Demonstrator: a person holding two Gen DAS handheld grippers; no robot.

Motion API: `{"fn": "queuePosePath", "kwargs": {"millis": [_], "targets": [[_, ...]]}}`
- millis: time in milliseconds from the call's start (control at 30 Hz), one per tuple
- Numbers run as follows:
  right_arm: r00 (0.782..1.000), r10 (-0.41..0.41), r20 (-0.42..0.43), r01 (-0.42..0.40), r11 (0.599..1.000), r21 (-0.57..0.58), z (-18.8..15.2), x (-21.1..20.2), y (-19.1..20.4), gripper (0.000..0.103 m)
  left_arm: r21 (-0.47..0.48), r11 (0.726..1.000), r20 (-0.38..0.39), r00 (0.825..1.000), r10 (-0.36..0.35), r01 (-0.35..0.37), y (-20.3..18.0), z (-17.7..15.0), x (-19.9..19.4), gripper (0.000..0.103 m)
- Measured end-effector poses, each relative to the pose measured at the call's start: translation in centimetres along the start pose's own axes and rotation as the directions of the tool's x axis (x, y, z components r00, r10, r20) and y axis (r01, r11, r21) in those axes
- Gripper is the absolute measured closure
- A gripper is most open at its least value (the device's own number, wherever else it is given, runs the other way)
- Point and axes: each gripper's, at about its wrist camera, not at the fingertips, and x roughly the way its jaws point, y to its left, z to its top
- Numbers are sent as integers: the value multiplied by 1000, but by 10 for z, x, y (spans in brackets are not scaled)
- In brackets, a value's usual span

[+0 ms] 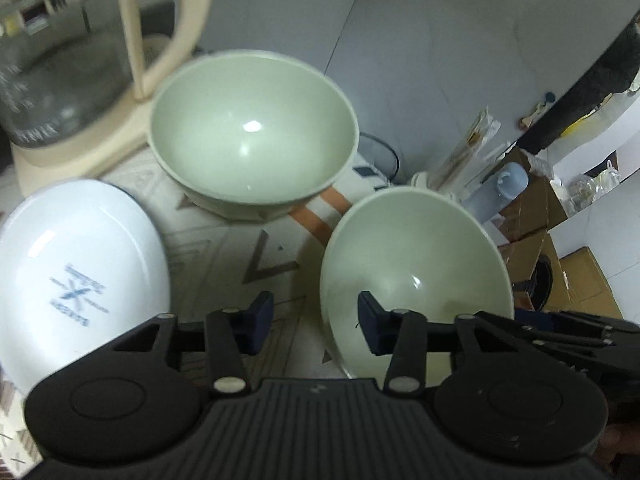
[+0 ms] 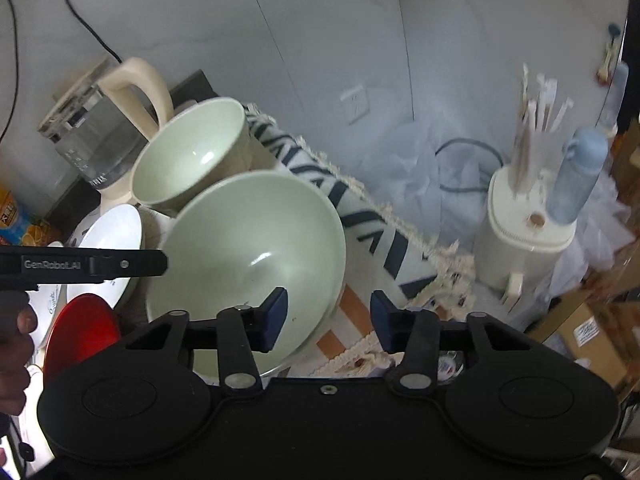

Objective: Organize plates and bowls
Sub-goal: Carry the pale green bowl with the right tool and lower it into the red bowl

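Two pale green bowls stand on a patterned cloth. The far bowl (image 1: 254, 136) (image 2: 192, 156) sits by the kettle. The near bowl (image 1: 416, 276) (image 2: 248, 256) is close to both grippers. My left gripper (image 1: 316, 324) is open, its jaws either side of the near bowl's left rim. My right gripper (image 2: 329, 316) is open, its jaws either side of the same bowl's right rim. A white printed plate (image 1: 76, 276) (image 2: 106, 240) lies to the left. A red dish (image 2: 82, 328) lies below it in the right wrist view.
A glass kettle with a cream handle (image 1: 80, 52) (image 2: 108, 128) stands at the back left. A white utensil holder (image 2: 524, 232) and a blue bottle (image 2: 580, 172) stand at the right by the wall. Cardboard boxes (image 1: 560, 248) lie beyond the table's right edge.
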Motion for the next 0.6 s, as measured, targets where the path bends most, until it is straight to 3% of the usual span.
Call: {"fn": "queuePosePath", "kwargs": {"millis": [67, 167, 267, 600], "targets": [[999, 7, -32, -6, 1000, 27, -1, 12, -4, 69, -31, 1000, -47, 999, 0, -2, 2, 2, 14, 79], [998, 50, -50, -47, 997, 59, -2, 22, -9, 74, -41, 999, -79, 997, -9, 6, 1, 1, 27, 88], [996, 68, -59, -64, 996, 62, -1, 28, -6, 83, -46, 999, -89, 996, -13, 9, 0, -1, 34, 91], [997, 65, -44, -64, 998, 21, 5, 20, -2, 85, -74, 997, -36, 999, 12, -14, -9, -10, 12, 91]]}}
